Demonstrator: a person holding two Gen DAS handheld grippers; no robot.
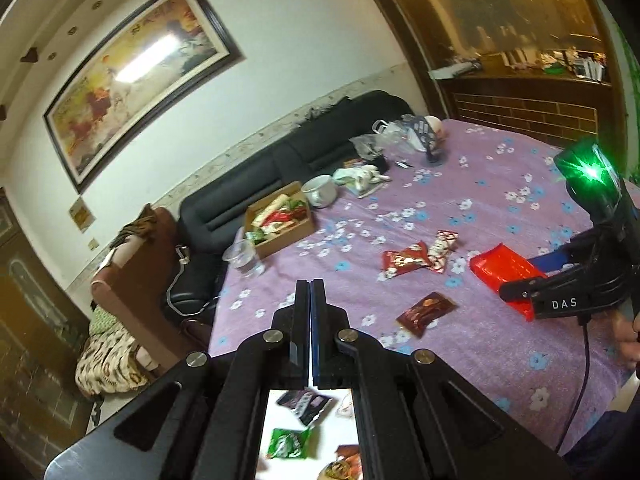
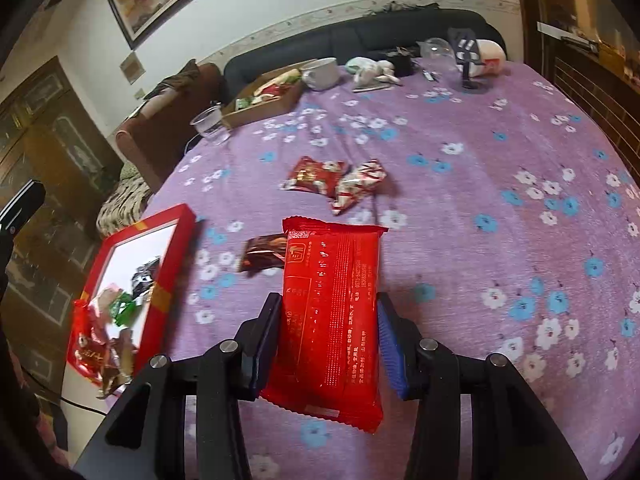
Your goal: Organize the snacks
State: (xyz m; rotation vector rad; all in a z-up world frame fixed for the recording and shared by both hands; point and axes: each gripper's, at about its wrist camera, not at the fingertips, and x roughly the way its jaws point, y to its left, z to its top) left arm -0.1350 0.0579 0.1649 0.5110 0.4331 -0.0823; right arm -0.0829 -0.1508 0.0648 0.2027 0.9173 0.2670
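Meanwhile, the right gripper (image 2: 328,344) has its fingers partway apart, clamped on the sides of a glossy, flat red snack packet (image 2: 330,312) above the worktop's (image 2: 480,240) fuzzy purple flowered cloth, the left gripper's (image 1: 310,320) fingers are pressed together empty, and a red box (image 2: 160,280) sits at the near left edge.

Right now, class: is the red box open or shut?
Open. The red box has no lid on, and its white inside shows several snack packets.
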